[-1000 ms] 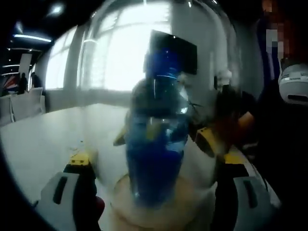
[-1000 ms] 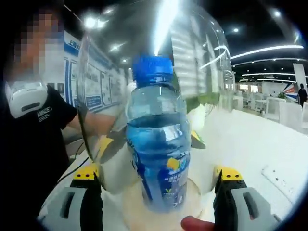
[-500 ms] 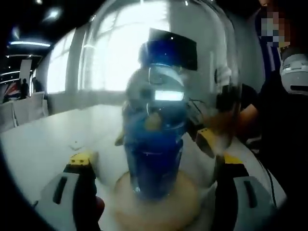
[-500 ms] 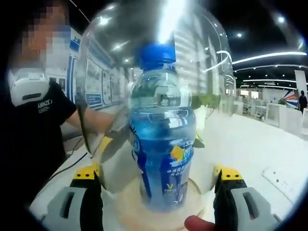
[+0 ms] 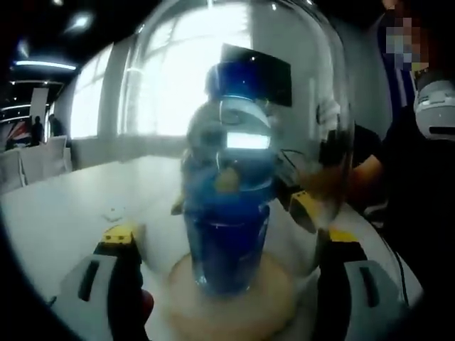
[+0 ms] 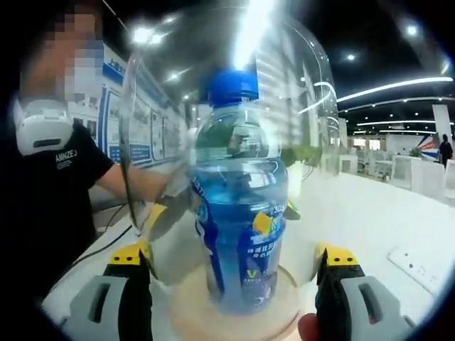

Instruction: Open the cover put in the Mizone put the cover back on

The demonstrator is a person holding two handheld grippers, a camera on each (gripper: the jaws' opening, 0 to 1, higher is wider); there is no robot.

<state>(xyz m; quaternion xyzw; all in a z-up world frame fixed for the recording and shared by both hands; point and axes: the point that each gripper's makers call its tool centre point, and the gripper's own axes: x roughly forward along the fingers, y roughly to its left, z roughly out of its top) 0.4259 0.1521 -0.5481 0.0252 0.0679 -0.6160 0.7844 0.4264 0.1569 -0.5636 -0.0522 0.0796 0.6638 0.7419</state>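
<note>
A Mizone bottle (image 5: 227,241) (image 6: 238,234) with blue drink and a blue cap stands upright on a round wooden base (image 5: 234,309) (image 6: 188,312). A clear glass dome cover (image 5: 313,106) (image 6: 306,106) surrounds it, its rim low by the base. My left gripper (image 5: 229,238) has a jaw against each side of the dome. My right gripper (image 6: 233,256) clasps the dome the same way from the opposite side. The right gripper's yellow fingertips (image 5: 302,209) show through the glass in the left gripper view, and the left gripper's fingertips (image 6: 153,217) in the right gripper view.
The base sits on a wide white table (image 5: 57,206) (image 6: 377,213). A person in a black shirt (image 6: 50,185) (image 5: 419,185) stands close beside the table. A flat white power strip (image 6: 412,259) lies on the table. White chairs (image 5: 35,156) stand further off.
The glass cover has come down around the bottle towards the wooden base and straightened. Bottle and base stayed put.
</note>
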